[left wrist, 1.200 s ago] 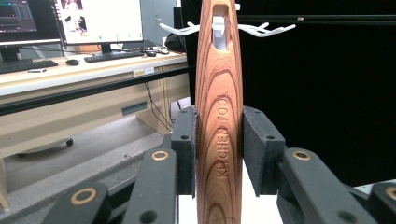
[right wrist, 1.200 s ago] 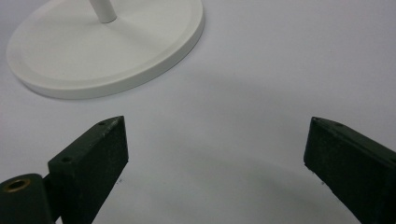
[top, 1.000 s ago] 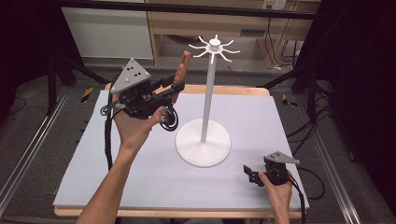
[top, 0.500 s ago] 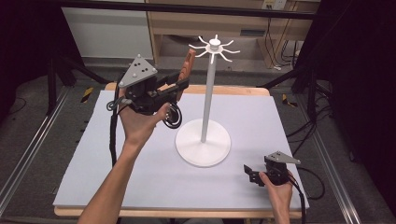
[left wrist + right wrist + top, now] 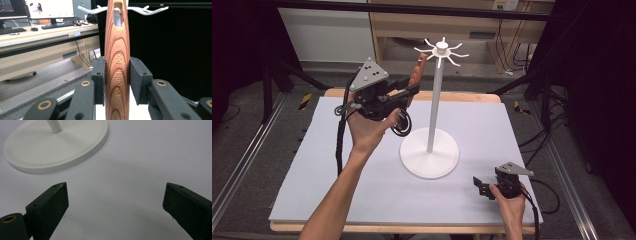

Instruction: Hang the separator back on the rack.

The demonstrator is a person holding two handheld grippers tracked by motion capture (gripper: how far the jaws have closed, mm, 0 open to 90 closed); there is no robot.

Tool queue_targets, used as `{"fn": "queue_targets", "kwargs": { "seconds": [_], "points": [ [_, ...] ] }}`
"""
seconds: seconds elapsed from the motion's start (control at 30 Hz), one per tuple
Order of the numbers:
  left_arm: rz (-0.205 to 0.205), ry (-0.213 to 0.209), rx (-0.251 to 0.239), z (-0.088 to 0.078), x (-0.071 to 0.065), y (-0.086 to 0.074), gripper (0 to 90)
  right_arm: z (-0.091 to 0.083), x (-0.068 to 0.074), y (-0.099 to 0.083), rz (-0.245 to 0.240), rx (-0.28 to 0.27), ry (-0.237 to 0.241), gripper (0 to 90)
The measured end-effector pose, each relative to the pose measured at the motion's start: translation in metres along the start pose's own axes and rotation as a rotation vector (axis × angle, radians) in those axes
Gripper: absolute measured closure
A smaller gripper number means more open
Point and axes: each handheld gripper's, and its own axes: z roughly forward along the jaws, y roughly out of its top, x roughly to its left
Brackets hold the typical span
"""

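**Ana:** Left gripper (image 5: 409, 92) first; its jaws are clamped on the wooden utensil (image 5: 117, 70), pads pressed to both flat sides of the handle; it is raised well above the table (image 5: 312, 165), up beside the top of the white stand (image 5: 430, 150).

**Ben:** And the step, as you judge it?

**Ana:** Hanging the utensil, I think; the slot (image 5: 117, 15) at the handle's end sits right at one of the hooks (image 5: 90, 9) in the left gripper view; whether a prong is already through the slot, I cannot tell.

**Ben:** How to do it well?

**Ana:** Keep the handle upright and square to the prong; ease the slot over the hook tip, then lower until the hook bears the weight; only then loosen the grip; a sideways shove could tip the tall, thin pole (image 5: 436, 100), though the broad base (image 5: 57, 147) should steady it.

**Ben:** The other hand?

**Ana:** Right gripper (image 5: 478, 185) rests low near the table's front right corner, jaws spread wide and holding nothing; it lies near the base, apart from it.

**Ben:** The utensil itself?

**Ana:** Reddish-brown wood with strong banded grain; "KITCHEN TOOL" is engraved along the handle; the working end is hidden below the jaws.
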Motion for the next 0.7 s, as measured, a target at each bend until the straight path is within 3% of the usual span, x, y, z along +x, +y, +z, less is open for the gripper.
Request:
{"fn": "queue_targets", "kwargs": {
  "seconds": [0.7],
  "points": [
    [-0.002,0.005,-0.003,0.0092,-0.002,-0.0047,67.0,0.0009,-0.0012,-0.0006,-0.005,-0.002,-0.001,7.0]
  ]
}}
